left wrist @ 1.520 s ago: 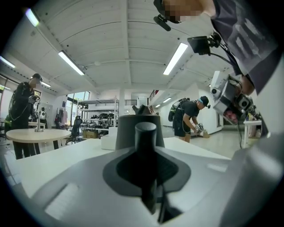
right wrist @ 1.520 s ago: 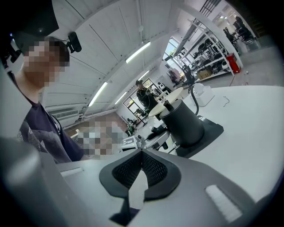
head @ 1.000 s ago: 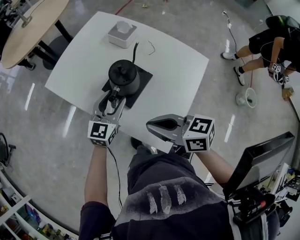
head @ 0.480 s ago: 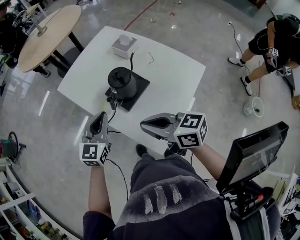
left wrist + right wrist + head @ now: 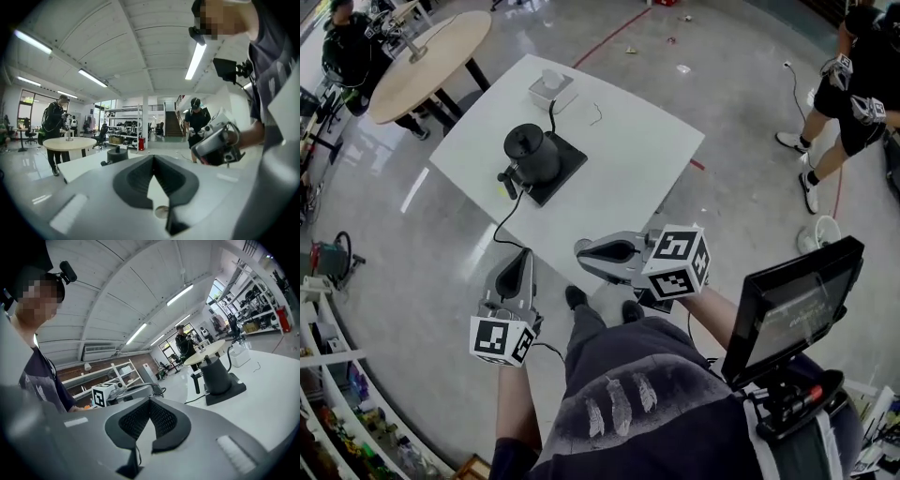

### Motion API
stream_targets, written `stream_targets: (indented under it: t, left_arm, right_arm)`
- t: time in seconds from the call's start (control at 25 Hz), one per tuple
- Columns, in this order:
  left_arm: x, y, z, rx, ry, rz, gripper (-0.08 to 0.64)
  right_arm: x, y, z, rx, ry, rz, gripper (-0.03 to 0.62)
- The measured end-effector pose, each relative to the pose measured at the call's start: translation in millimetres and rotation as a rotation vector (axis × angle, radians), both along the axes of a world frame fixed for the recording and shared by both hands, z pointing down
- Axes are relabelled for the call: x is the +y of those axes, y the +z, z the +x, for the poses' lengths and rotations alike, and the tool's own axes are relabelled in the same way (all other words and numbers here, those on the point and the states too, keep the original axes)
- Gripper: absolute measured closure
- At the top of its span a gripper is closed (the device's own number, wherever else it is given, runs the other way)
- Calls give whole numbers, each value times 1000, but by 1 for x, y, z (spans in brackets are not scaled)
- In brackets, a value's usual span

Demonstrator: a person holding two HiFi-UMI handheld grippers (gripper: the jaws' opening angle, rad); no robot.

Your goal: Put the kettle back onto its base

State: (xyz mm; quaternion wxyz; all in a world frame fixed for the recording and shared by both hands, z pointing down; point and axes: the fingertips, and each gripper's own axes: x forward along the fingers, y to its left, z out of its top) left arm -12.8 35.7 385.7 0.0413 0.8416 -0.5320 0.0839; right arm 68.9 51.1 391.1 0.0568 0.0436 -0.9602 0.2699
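Black kettle (image 5: 531, 152) upright on base (image 5: 565, 166) (white table (image 5: 628, 150))

Open lab hall — equipment racks (image 5: 123, 125), polished floor (image 5: 741, 131).

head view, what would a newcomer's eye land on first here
The black kettle stands out first, sitting on its dark square base toward the far side of the white table. Closer to the camera, the left tool and right tool are both shut and empty. They are held by the table's near edge, well short of the kettle.
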Motion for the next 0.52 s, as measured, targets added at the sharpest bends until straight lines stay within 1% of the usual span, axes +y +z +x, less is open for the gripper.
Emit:
stream_targets:
  t: [0.08,0.12,0.24,0.32,0.4,0.52]
  left_arm:
    - [18,-6,14,33,-8,-12,557]
    - [27,-8,19,33,-11,-18,558]
    - [48,-9,23,0,-29,-35,557]
    - [61,-4,21,1,-48,-51,557]
    - [73,-1,20,7,-59,-70,557]
    - [92,5,20,-7,-64,-95,557]
  right_arm:
    - [10,1,5,-14,-25,-22,592]
    - [14,1,6,-20,-38,-31,592]
    - [26,0,4,-34,-81,-39,592]
    - [34,0,1,-44,-102,-38,592]
    - [42,-1,-2,-58,-110,-42,592]
    - [57,-1,-5,-87,-113,-64,592]
